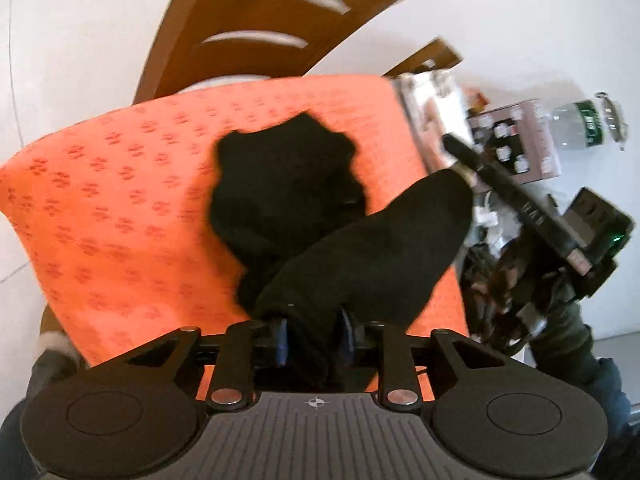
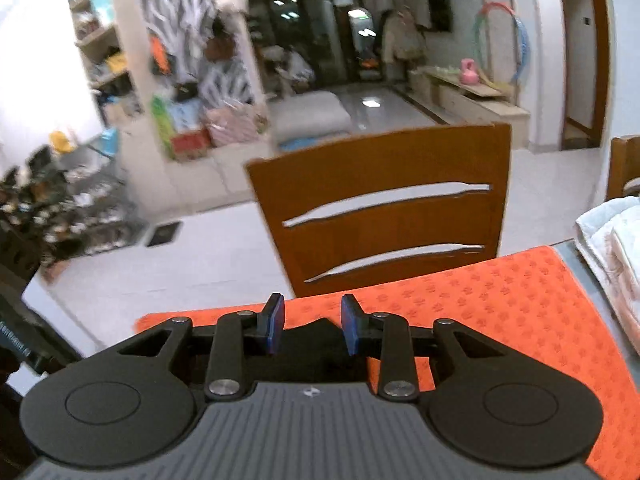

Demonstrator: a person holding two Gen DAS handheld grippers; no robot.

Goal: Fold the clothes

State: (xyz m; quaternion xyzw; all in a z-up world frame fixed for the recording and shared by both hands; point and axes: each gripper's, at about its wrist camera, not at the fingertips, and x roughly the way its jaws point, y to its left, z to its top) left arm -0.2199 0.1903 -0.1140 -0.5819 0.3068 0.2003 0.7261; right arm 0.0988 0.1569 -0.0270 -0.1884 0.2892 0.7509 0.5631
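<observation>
An orange patterned mat [image 1: 120,200] covers the table. On it lies a crumpled black garment [image 1: 280,184]. One long black part of it [image 1: 380,248] runs from the heap down into my left gripper [image 1: 312,336], which is shut on it. The far end of that part reaches toward the mat's right edge. There a gloved hand [image 1: 496,280] holds the right gripper's housing [image 1: 592,220]. In the right wrist view my right gripper [image 2: 312,322] stands open above the orange mat [image 2: 500,300], its blue pads [image 2: 275,322] apart and empty. A bit of black cloth [image 2: 320,330] shows low behind them.
A brown wooden chair [image 2: 380,216] stands at the table's far side, with its back also visible in the left wrist view [image 1: 256,40]. Folded pale cloths [image 2: 612,248] lie at the right. A box [image 1: 516,144] and a plastic bottle [image 1: 588,124] sit past the mat's right edge.
</observation>
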